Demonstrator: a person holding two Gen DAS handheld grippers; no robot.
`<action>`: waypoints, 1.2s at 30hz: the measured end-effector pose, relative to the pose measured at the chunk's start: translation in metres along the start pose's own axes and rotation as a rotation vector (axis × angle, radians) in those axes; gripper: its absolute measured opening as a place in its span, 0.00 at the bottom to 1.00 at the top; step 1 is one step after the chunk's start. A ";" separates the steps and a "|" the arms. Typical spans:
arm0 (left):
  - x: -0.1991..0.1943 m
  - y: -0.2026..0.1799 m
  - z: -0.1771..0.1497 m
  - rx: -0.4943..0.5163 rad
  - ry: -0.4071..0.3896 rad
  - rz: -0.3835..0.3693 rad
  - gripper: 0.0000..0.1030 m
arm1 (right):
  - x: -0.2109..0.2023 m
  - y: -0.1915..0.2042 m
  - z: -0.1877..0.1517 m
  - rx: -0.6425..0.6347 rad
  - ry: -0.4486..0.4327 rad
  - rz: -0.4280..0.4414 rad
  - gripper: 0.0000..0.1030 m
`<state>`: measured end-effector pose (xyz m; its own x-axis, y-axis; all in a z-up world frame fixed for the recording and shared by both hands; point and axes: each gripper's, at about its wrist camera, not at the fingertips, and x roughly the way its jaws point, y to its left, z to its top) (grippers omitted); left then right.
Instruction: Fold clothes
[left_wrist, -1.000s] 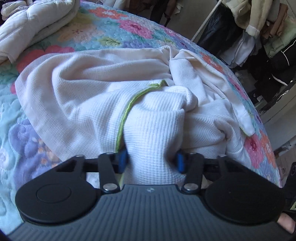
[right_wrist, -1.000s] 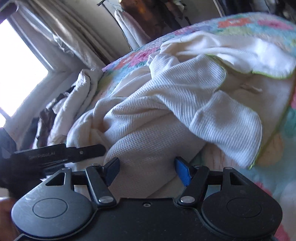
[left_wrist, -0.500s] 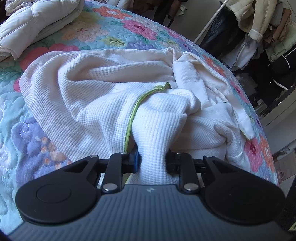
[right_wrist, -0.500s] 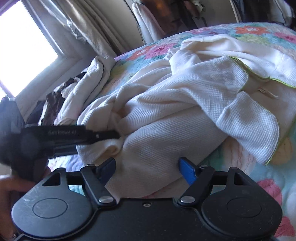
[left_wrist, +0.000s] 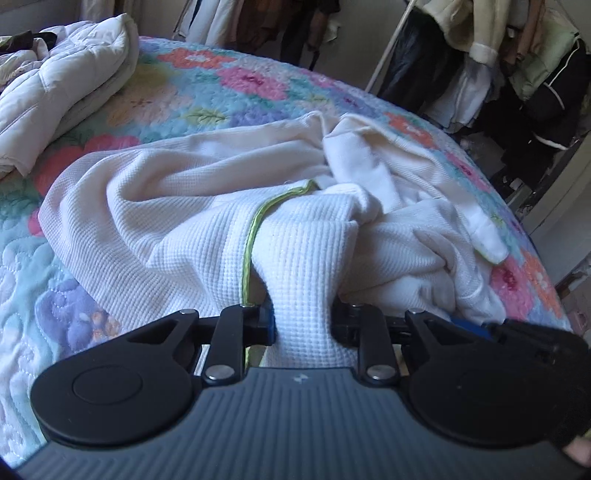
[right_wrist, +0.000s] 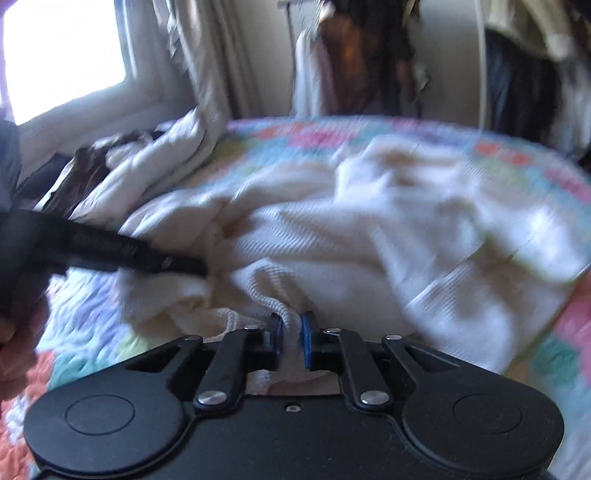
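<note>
Waffle-knit garment, cream with a lime-green trimmed edge: lying crumpled across the middle of the bed, on the floral quilt, bunching toward the near edge. No fold is showing yet; the cloth is rumpled and overlapping itself, so the task is judged to be at its start, with spreading, squaring and every fold remaining.

Left hand-held gripper: clenching a thick gather of the fabric just beside the green trim.

Right hand-held gripper: pinching a narrow ridge of the same garment at the near edge; this view is motion-blurred.

Change from a second ago: both sets of fingers were standing wide around the cloth; the left closed first, the right is now closing tight as well, and its view is swinging upward toward the window.

Also present: a folded white padded coat at the far left corner of the bed; hanging clothes beyond the far edge.
</note>
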<state>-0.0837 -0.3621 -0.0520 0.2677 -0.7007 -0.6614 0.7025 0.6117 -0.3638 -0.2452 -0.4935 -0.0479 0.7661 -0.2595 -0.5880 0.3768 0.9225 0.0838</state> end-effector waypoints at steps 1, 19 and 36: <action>-0.003 0.000 0.001 -0.006 -0.003 -0.011 0.22 | -0.005 -0.001 0.003 -0.019 -0.023 -0.035 0.10; -0.007 0.011 -0.002 -0.046 0.075 -0.019 0.22 | -0.075 -0.121 0.000 0.237 0.004 -0.416 0.00; -0.037 0.006 -0.005 -0.024 0.015 0.211 0.11 | -0.105 -0.095 -0.014 0.327 -0.078 0.077 0.70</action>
<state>-0.0924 -0.3306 -0.0329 0.3968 -0.5507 -0.7344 0.6160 0.7529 -0.2317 -0.3690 -0.5502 -0.0053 0.8315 -0.2253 -0.5079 0.4537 0.8030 0.3865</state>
